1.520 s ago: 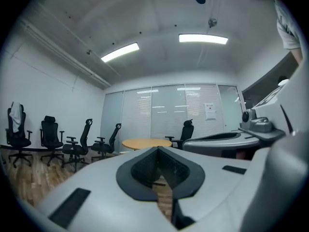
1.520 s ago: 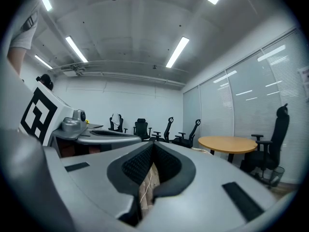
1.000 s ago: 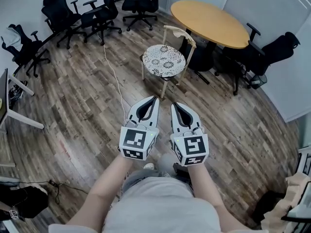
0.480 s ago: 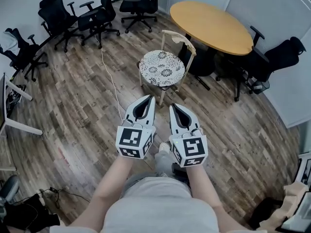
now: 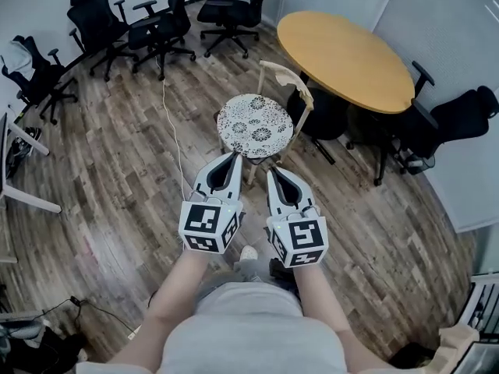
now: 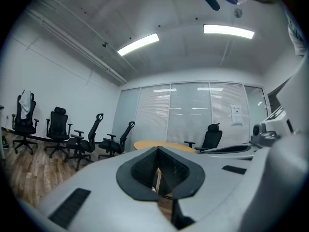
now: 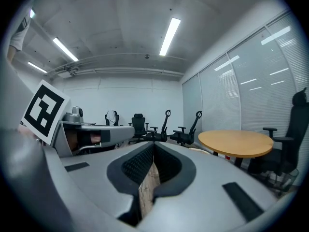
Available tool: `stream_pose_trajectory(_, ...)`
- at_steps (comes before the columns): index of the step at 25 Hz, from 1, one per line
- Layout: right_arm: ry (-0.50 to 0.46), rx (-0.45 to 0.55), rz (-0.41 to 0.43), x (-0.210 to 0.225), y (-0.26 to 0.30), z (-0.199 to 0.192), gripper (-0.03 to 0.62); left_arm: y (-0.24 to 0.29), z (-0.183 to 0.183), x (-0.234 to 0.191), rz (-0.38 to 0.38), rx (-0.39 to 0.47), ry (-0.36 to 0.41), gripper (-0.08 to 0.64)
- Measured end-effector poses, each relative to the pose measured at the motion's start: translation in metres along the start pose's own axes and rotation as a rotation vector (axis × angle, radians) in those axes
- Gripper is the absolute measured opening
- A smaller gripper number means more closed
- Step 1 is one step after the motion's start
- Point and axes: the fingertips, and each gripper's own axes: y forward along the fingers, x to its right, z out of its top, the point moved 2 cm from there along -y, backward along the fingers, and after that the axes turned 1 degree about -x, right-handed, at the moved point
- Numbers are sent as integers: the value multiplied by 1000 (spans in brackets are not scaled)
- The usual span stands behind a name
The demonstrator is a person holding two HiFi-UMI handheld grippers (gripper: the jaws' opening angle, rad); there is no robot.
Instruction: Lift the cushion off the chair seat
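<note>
Wood-plank floor point(image 5: 117, 170), round tan table point(image 5: 343, 49), black office chairs point(image 5: 160, 26), glass partitions point(image 6: 193, 115), ceiling strip lights point(image 6: 137, 44)

A round patterned fabric cushion point(image 5: 255, 126) lies on the seat of a pale wooden chair point(image 5: 288, 82), which stands on the wood-plank floor point(image 5: 109, 178) near the middle of the room. The chair's backrest is on its far right side, toward a round yellow wooden tabletop point(image 5: 343, 49) just behind and to the right. A row of black wheeled office chairs point(image 5: 160, 26) stands along the far left wall, and a lone black office chair point(image 5: 460, 115) stands right of the tabletop. A thin white cable point(image 5: 173, 135) runs across the floor left of the wooden chair. The left hand-held gripper point(image 5: 233, 155) and right hand-held gripper point(image 5: 272, 171) sit side by side on the chair's near side, pointing toward it.
</note>
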Motion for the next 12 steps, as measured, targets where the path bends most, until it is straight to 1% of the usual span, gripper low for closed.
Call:
stream_pose_trajectory(5,9,14,20,26,16,-1,26,29,-1,4,18,2,10,4)
stream_pose_trajectory(8,25,12,31,34,23,-7,26,39,-5,3,26,-8,20,4)
stream_pose_trajectory(12,59,0,25,43,37,-17,26,53,-13,-7,28,-32,23,3)
